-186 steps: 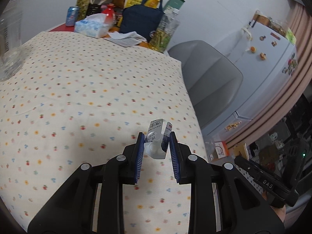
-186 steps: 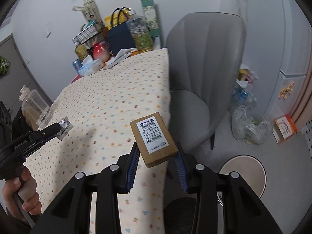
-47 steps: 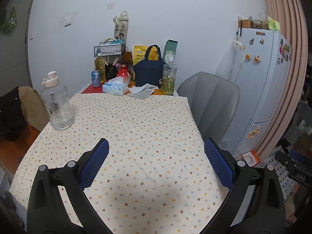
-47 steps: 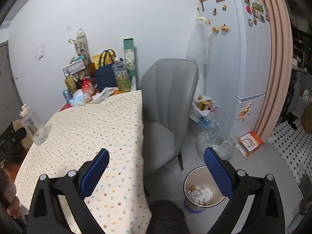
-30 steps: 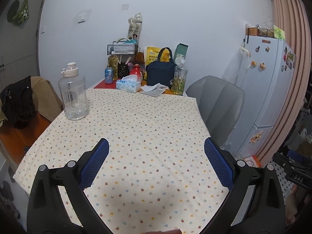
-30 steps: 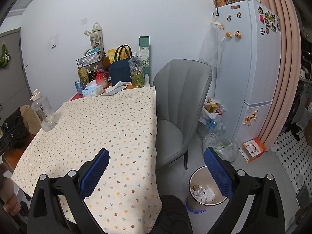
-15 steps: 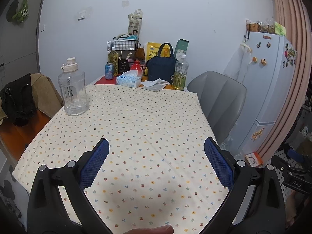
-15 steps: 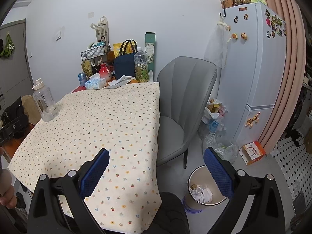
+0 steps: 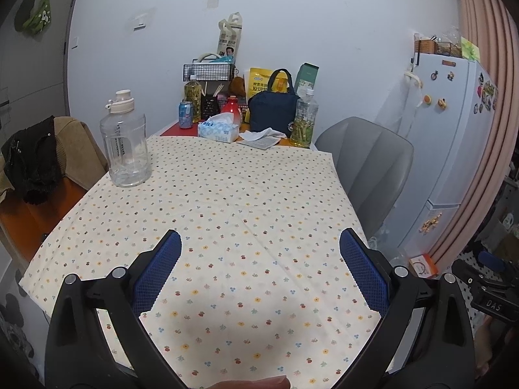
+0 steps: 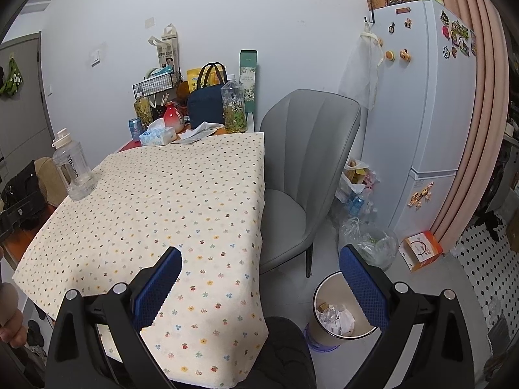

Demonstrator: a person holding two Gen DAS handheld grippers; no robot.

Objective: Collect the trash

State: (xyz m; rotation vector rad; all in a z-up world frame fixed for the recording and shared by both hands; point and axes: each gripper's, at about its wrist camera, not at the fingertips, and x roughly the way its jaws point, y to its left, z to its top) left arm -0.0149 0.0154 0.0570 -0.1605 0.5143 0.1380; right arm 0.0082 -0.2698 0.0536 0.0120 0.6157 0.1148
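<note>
bin (image 10: 340, 311) right of table (image 10: 181, 194), beside chair (image 10: 305, 162)

table (image 9: 246, 194): dotted cloth | water jug (image 9: 126, 142) | tissue box (image 9: 218, 129) | papers, maybe napkin (image 9: 263, 136)

Left tool (image 9: 259, 253) spread wide, nothing held, above tablecloth (image 9: 227, 201).

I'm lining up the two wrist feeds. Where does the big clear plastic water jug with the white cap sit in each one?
Left wrist view: the clear plastic water jug with the white cap stands upper left, on the table's left edge, upright.
Right wrist view: the same jug is far left at mid-height, upright, looking smaller.
Shared landmark: the blue-and-white tissue box at the table's far end, beyond the jug in both views.
</note>
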